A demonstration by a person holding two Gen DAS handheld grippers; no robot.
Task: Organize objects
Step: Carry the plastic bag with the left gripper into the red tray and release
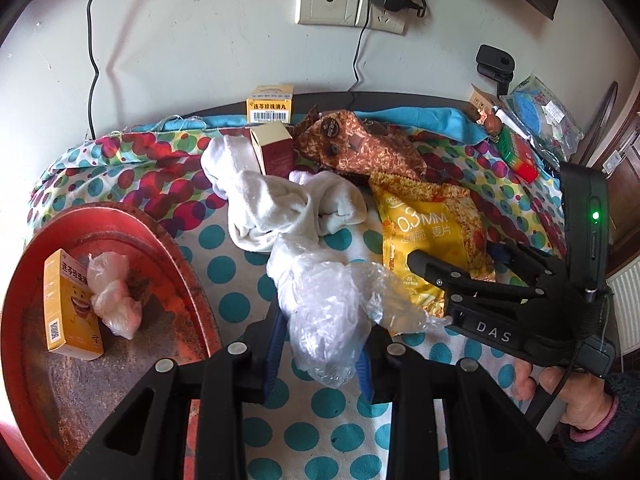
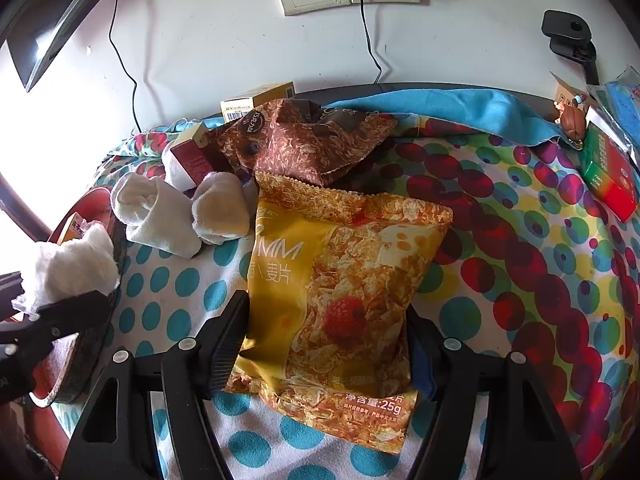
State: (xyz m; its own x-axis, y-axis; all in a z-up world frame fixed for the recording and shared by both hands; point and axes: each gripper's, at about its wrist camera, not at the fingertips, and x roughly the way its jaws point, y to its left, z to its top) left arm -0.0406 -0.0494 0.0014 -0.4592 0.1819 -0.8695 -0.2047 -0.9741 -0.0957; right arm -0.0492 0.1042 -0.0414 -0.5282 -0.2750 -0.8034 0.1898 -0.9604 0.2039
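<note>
My left gripper [image 1: 320, 344] is shut on a crumpled clear plastic bag [image 1: 328, 308], held just above the dotted cloth, right of the red tray [image 1: 188, 280]. The tray holds a yellow box [image 1: 68, 304] and a knotted plastic bag [image 1: 114, 294]. My right gripper [image 2: 324, 336] has its jaws around the yellow cereal packet [image 2: 340, 304], which lies on the cloth; the packet also shows in the left wrist view [image 1: 428, 232]. The right gripper [image 1: 452, 272] shows there over the packet. The left gripper and its plastic bag [image 2: 72, 268] show at the left of the right wrist view.
A white towel [image 1: 280, 204], a dark red box [image 1: 274, 148], a brown snack packet [image 1: 360, 144] and a yellow medicine box [image 1: 270, 104] lie behind. A green-red box [image 2: 608, 172] and packets sit at the far right. Cables hang from wall sockets [image 1: 348, 0].
</note>
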